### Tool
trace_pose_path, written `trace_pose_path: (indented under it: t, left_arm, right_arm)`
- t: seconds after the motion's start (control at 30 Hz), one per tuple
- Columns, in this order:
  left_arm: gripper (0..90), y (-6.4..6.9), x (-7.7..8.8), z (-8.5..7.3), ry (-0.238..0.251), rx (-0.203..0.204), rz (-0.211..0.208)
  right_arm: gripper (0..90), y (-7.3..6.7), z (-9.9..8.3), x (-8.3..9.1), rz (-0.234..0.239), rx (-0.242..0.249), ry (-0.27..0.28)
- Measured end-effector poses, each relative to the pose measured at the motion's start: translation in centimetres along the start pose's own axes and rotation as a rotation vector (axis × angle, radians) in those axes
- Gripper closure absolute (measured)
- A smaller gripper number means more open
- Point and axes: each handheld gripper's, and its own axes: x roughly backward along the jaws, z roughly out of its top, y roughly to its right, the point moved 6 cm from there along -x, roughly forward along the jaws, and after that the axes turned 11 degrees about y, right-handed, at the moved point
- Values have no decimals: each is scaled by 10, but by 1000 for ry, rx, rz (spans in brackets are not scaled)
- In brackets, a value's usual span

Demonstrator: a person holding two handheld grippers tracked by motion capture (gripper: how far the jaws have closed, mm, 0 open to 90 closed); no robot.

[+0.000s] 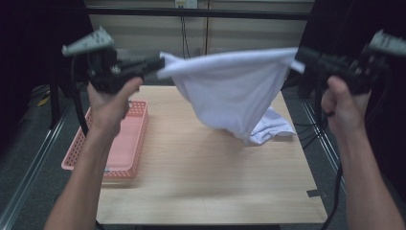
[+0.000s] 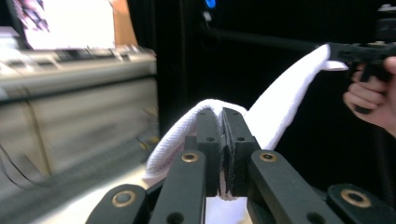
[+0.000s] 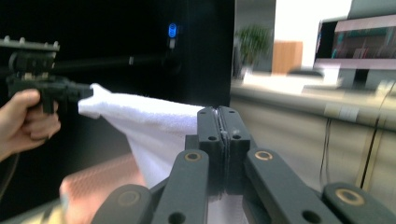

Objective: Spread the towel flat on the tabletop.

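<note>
Person holds a gripper in each hand, both raised well above the wooden table (image 1: 201,191). L gripper (image 1: 160,62) at upper left of high view, jaws pointing inward to the right, clamped on one corner of a white cloth (image 1: 230,91); left hand (image 1: 112,103) wraps the grip, grey three-cornered plate on top. R gripper (image 1: 300,56) at upper right, jaws pointing inward to the left, clamped on the opposite corner of the cloth; right hand (image 1: 342,103) on its grip. Cloth's top edge is stretched nearly taut btw the two grippers, the rest hangs down in a loose pouch shape, slightly blurred. Lowest part of the cloth bunches on the table's right-rear area, touching the surface near the right edge. Pink basket (image 1: 129,143) sits on the table's left edge, partly overhanging it, under the left forearm, apart from the cloth. In the left gripper view the jaws are pressed together w/ cloth (image 2: 280,107) pinched btw them, fabric draped over the jaw tips and running up-right to the R gripper (image 2: 329,52) and the right hand (image 2: 373,100) farther off. In the right gripper view the jaws are likewise together on the cloth (image 3: 149,126), a thin edge of fabric visible in the seam; cloth runs left to the L gripper (image 3: 88,93) held by the left hand (image 3: 25,119). Pink basket (image 3: 107,179) blurred low left in that view. Background in both gripper views blurred, dark panels and room furniture, details unclear.
</note>
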Motion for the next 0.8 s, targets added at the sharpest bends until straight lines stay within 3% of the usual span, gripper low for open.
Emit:
trace_pose_path:
  t: [0.03,0.07,0.1,0.13,0.17,0.33,0.37,0.4,0.43,0.47,0.5,0.63,0.67,0.7,0.73,0.77,0.8]
  left_arm:
    - [870,0,0,0,0,0,0]
    - [870,5,8,-37,-62,20,-16]
    - [870,5,8,-37,-62,20,-16]
    - [869,10,17,-73,-124,52,-26]
    - [869,10,17,-73,-124,52,-26]
    - [867,26,48,-149,-205,146,-34]
    - [865,34,59,-169,-241,154,-23]
    - [863,39,66,-179,-251,167,-34]
    - [861,39,66,-179,-251,167,-34]
    - [858,52,80,-197,-284,186,-51]
    - [855,59,87,-205,-303,198,-56]
    - [815,77,107,-224,-341,218,-75]
    - [711,83,118,-233,-358,211,-71]
    - [659,83,118,-233,-358,211,-71]
    - [623,80,123,-240,-376,216,-65]
    - [626,80,123,-240,-376,216,-65]
    - [608,69,121,-243,-391,225,-31]
  right_arm:
    - [891,0,0,0,0,0,0]
    - [892,-6,-34,14,16,-13,-57]
    - [891,-10,-51,21,23,-32,-82]
    - [892,-15,-67,29,33,-49,-114]
    - [892,-15,-67,29,33,-49,-114]
    - [891,-35,-141,60,76,-137,-222]
    - [891,-47,-165,71,96,-148,-276]
    - [891,-54,-175,78,105,-161,-291]
    - [891,-54,-175,78,105,-161,-291]
    - [891,-70,-192,94,127,-187,-316]
    - [890,-78,-199,102,142,-189,-330]
    - [881,-104,-219,129,177,-206,-393]
    - [728,-119,-228,145,194,-241,-408]
    - [728,-119,-228,145,194,-241,-408]
    - [650,-124,-233,158,157,-221,-435]
    - [650,-124,-233,158,157,-221,-435]
    - [613,-119,-236,163,134,-223,-428]
